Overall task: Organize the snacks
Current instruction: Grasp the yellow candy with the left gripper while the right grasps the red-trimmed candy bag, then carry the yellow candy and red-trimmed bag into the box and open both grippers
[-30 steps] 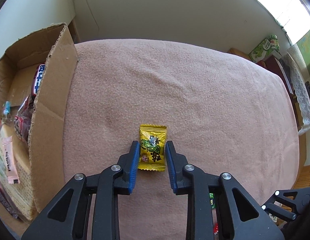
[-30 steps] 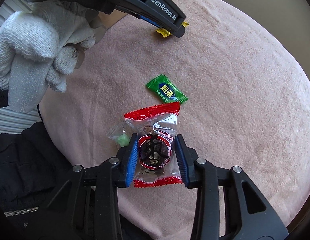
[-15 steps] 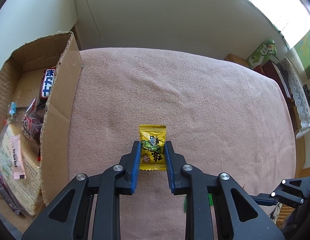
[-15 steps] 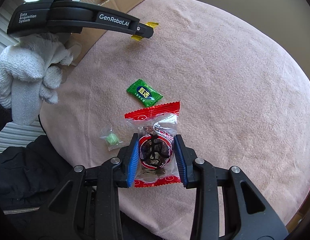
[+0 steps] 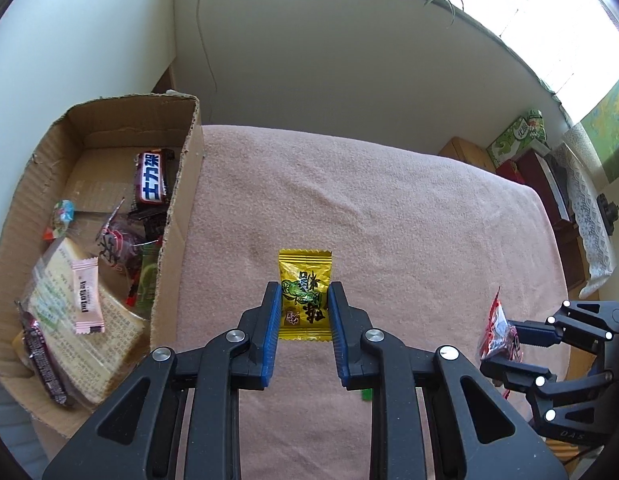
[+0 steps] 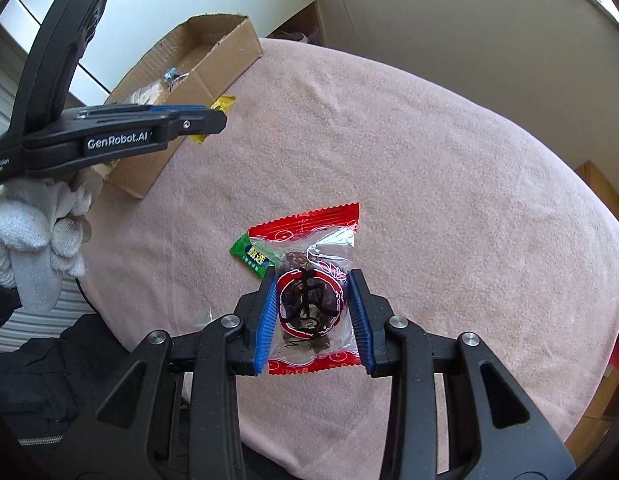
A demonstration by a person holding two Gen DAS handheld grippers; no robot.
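My left gripper (image 5: 303, 305) is shut on a yellow candy packet (image 5: 304, 292), held above the pink table cloth (image 5: 369, 208) just right of the cardboard box (image 5: 177, 216). That box holds several snacks, among them a dark chocolate bar (image 5: 151, 178). In the right wrist view my right gripper (image 6: 313, 312) is shut on a clear red-edged snack packet (image 6: 309, 280), lifted off the cloth. A green candy (image 6: 251, 254) lies on the cloth beneath it, partly hidden. The left gripper (image 6: 205, 122) shows there with the yellow packet near the box (image 6: 213, 60). The right gripper (image 5: 505, 344) also shows at the left wrist view's right edge.
A white-gloved hand (image 6: 33, 232) holds the left gripper's handle. A small clear wrapper (image 6: 203, 316) peeks out at the cloth's near edge. Beyond the table's far right stand a green carton (image 5: 517, 136) and dark furniture with a lace cover (image 5: 589, 216). A wall runs behind the table.
Both grippers rose off the cloth with their packets. The left one closed on the yellow candy and neared the box, whose inside now shows more fully.
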